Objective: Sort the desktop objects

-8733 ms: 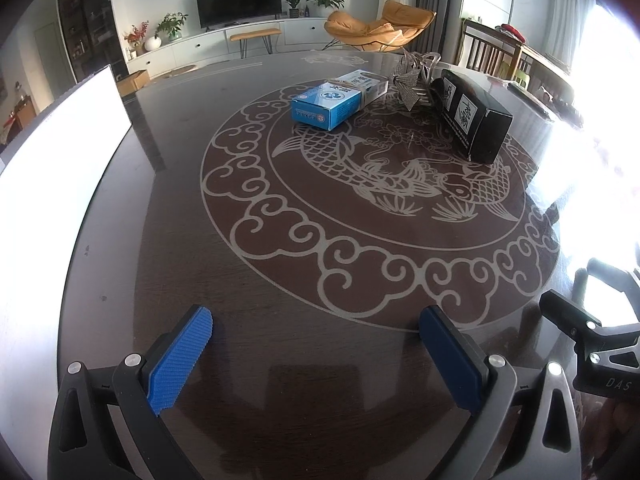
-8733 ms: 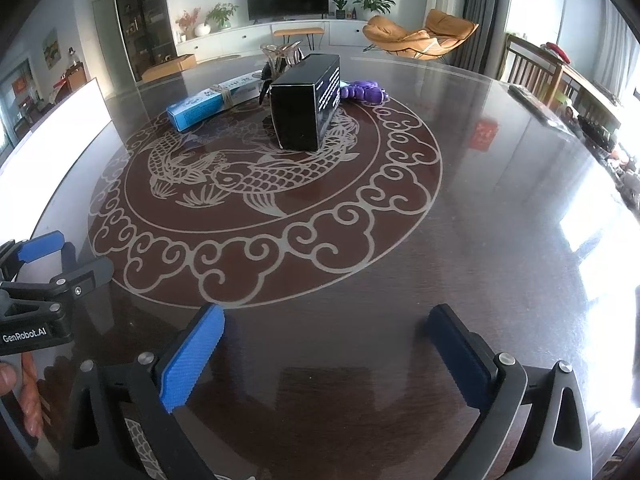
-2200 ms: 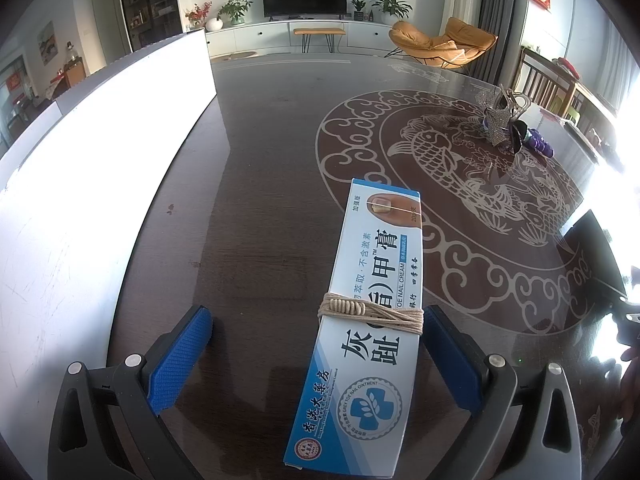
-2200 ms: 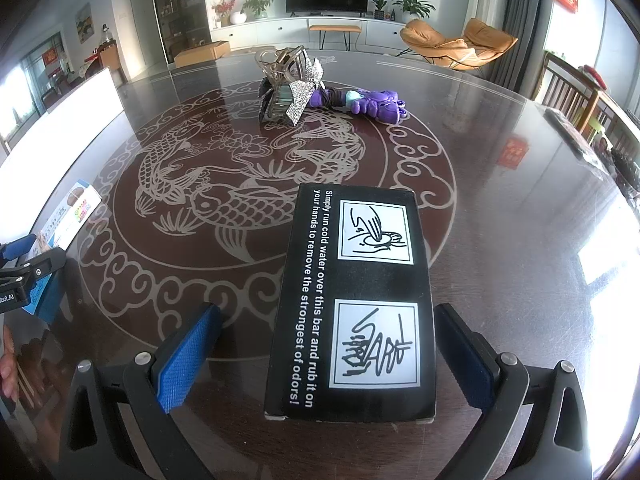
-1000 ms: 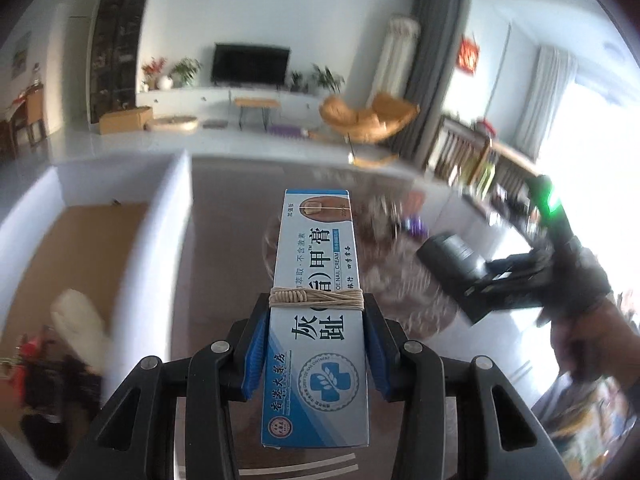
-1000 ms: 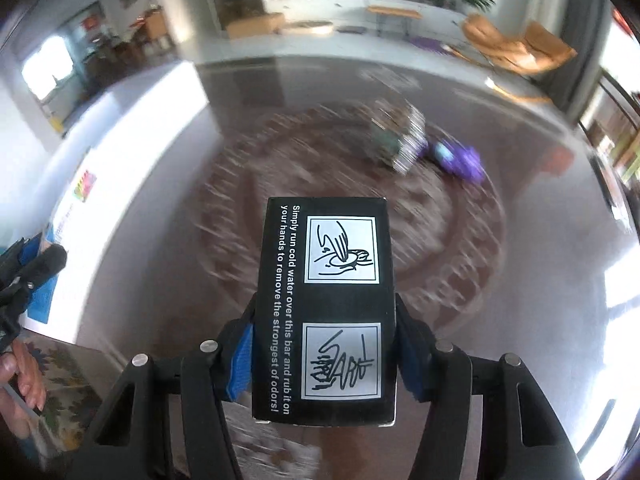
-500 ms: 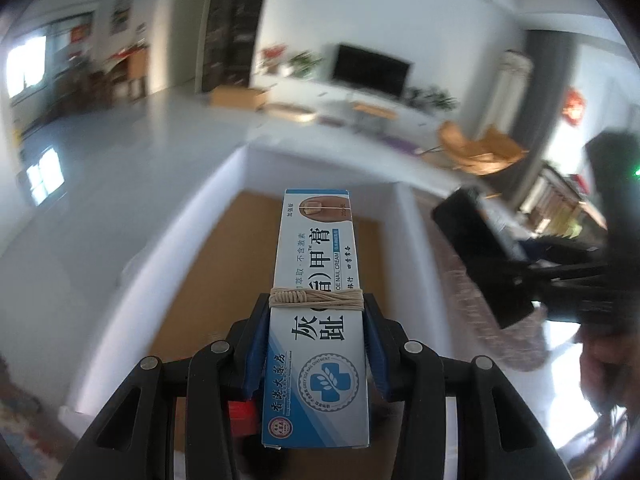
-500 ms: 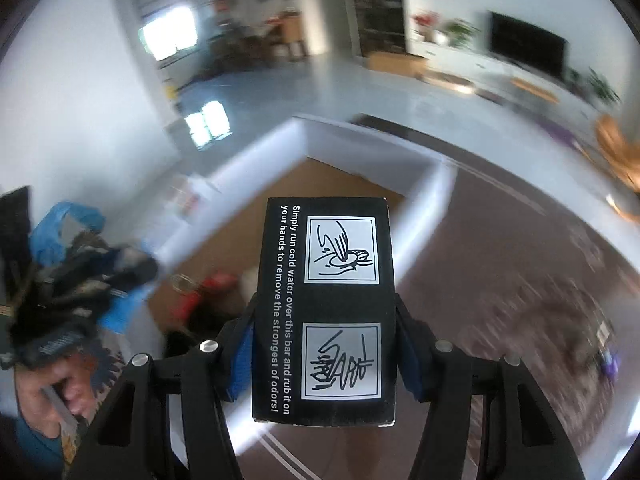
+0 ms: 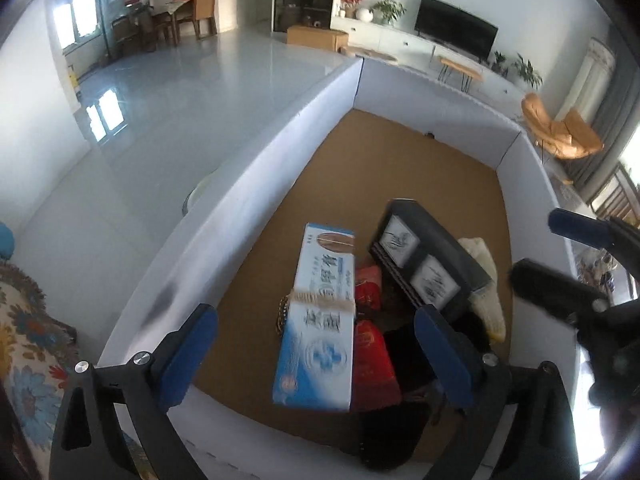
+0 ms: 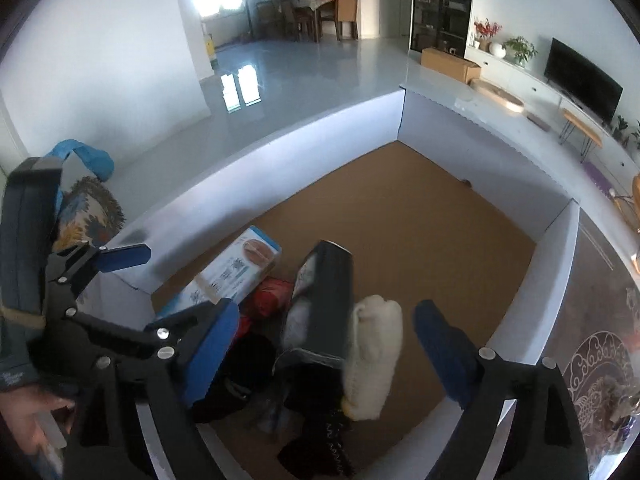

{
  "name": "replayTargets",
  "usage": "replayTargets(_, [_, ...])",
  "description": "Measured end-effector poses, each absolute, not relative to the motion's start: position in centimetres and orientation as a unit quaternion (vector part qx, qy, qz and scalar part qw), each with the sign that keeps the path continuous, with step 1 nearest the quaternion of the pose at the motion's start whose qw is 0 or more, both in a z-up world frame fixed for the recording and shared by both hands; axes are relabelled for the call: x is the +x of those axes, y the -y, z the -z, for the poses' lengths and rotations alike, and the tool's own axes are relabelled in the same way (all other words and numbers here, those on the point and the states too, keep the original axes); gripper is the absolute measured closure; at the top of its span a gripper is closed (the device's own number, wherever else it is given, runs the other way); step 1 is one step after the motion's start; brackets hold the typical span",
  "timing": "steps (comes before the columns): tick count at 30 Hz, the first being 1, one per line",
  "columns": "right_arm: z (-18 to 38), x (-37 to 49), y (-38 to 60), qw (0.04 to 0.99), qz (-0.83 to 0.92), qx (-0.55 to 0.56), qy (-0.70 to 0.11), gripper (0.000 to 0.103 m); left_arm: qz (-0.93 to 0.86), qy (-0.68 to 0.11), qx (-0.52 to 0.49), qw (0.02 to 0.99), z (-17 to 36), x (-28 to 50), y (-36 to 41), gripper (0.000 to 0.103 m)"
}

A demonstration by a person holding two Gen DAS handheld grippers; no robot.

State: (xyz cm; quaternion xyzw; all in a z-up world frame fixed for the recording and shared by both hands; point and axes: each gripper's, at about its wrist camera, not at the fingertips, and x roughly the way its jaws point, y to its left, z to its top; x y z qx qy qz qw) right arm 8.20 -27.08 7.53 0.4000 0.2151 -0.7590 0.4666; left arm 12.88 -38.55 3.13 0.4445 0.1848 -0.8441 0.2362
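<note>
Both grippers hover over a white-walled box with a brown floor [image 9: 400, 168]. My left gripper [image 9: 316, 360] is open; the blue-and-white cream carton [image 9: 320, 320] with a string band lies below it among the items in the box. My right gripper [image 10: 326, 344] is open; the black box with white labels [image 10: 320, 308] lies tilted below it, also seen in the left wrist view [image 9: 428, 268]. The carton shows in the right wrist view [image 10: 232, 276] too, and the left gripper [image 10: 120, 320] is at that view's left.
In the box lie red packets [image 9: 372, 356], a cream-white cloth roll [image 10: 372, 360] and dark items [image 10: 240, 372]. The far half of the box floor [image 10: 420, 220] is bare. The patterned dark table [image 10: 600, 360] is to the right, a patterned cloth [image 9: 24, 352] to the left.
Both grippers have opened. The cream carton and the black box have dropped from the jaws into the white box, onto the items there.
</note>
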Motion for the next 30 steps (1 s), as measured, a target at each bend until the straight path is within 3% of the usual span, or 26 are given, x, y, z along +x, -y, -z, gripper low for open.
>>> replayTargets(3, [-9.4,7.8,24.2,0.459,0.784,0.372,-0.190,0.013,0.856,-0.192,0.411,0.246,-3.7,13.8,38.0,0.003])
replayTargets(8, [-10.9,6.5,16.2,0.411,0.838,0.317,-0.165,0.002,0.891,-0.183,0.349,0.226,-6.6,14.9,34.0,0.003])
replayTargets(15, [-2.9,1.1,-1.3,0.213,0.887,0.359,-0.200,0.000,0.937,-0.121,0.309,0.109,-11.1,13.5,24.0,0.003])
replayTargets(21, [0.3,-1.6,-16.4,0.096,0.897,0.404,-0.150,0.000,0.949,-0.066,0.309,-0.021,-13.2,11.5,13.1,0.001])
replayTargets(25, [2.1,-2.8,-23.8,0.039,0.892,0.435,-0.112,0.000,0.934,-0.062,0.342,-0.082,-10.5,8.0,7.0,0.000])
replayTargets(30, [3.7,-2.9,-28.6,0.024,0.890,0.449,-0.071,0.000,0.904,-0.045,0.415,-0.097,-2.6,3.1,1.4,0.000])
